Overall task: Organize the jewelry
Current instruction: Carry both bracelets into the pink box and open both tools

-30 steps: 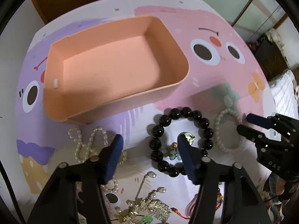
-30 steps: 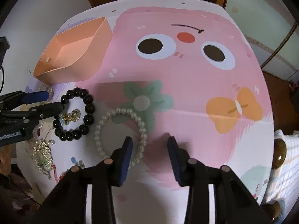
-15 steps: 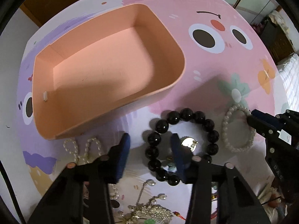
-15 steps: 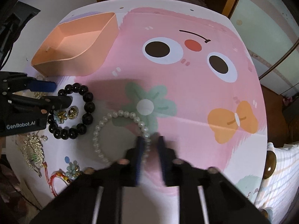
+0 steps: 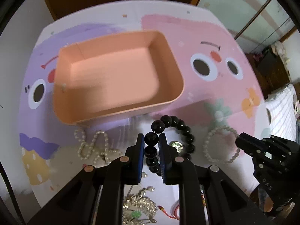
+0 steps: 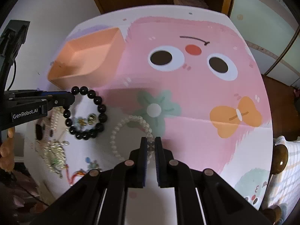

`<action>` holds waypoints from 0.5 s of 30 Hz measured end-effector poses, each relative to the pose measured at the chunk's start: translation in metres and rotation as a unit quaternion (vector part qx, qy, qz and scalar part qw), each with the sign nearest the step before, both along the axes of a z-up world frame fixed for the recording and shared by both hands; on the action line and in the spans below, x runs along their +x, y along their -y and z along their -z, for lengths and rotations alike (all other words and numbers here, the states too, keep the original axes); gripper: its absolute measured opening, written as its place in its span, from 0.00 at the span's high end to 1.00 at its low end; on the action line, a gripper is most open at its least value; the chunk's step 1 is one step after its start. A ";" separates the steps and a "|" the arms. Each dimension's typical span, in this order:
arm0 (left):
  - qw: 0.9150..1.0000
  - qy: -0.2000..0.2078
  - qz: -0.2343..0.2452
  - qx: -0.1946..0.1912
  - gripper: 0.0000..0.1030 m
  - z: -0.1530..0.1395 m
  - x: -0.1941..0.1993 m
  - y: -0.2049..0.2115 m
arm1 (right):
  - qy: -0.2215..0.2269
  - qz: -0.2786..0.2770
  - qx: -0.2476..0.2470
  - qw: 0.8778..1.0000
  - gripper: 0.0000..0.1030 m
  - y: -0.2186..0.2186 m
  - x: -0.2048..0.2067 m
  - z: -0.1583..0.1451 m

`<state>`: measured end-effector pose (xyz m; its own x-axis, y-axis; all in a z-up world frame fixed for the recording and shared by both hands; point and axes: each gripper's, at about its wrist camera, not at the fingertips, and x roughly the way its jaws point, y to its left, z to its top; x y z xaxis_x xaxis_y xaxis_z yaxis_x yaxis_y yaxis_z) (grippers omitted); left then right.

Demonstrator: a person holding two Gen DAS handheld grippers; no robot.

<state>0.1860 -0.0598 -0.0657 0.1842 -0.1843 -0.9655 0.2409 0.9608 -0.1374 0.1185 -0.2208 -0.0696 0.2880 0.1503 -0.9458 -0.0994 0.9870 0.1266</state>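
A round table under a cartoon-printed cloth (image 5: 215,37) fills both views, with dark wood furniture behind it; loose jewelry lies along its near edge. The left gripper (image 5: 151,150) has just been closing, and its blue pads now pinch one side of the black bead bracelet (image 5: 174,131), the gripped beads running in a line straight ahead between the fingers while the rest of the loop hangs off to its right; the peach tray (image 5: 116,78) sits directly ahead of and just beyond those fingertips, its long side lying crosswise to the gripper's line, so the carry looks like a short lift up and forward over the near wall. The right gripper (image 6: 150,150) stands nearly closed on the near side of the white pearl bracelet (image 6: 129,131), whose ring spreads ahead and to its left; the tray lies much farther from it, well off to the left beyond the black bracelet, so the left hand is clearly nearer the tray. A pearl strand (image 5: 93,146) lies just left of the left gripper.
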 end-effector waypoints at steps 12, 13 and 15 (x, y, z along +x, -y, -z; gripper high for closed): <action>0.996 0.079 -0.006 -0.047 0.88 -0.107 -0.034 -0.041 | 0.067 -0.022 0.031 0.997 0.93 -0.016 0.004 -0.071; 0.995 0.086 -0.010 -0.050 0.88 -0.115 -0.033 -0.045 | 0.074 -0.024 0.033 0.996 0.93 -0.020 0.008 -0.077; 0.993 0.099 -0.018 -0.056 0.88 -0.128 -0.033 -0.053 | 0.085 -0.026 0.035 0.995 0.93 -0.026 0.014 -0.087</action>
<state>0.1535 -0.0068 0.0624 0.3777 -0.2783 -0.8831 0.2394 0.9507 -0.1972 0.1326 -0.1945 0.0174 0.4341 0.2333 -0.8701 -0.1755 0.9693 0.1724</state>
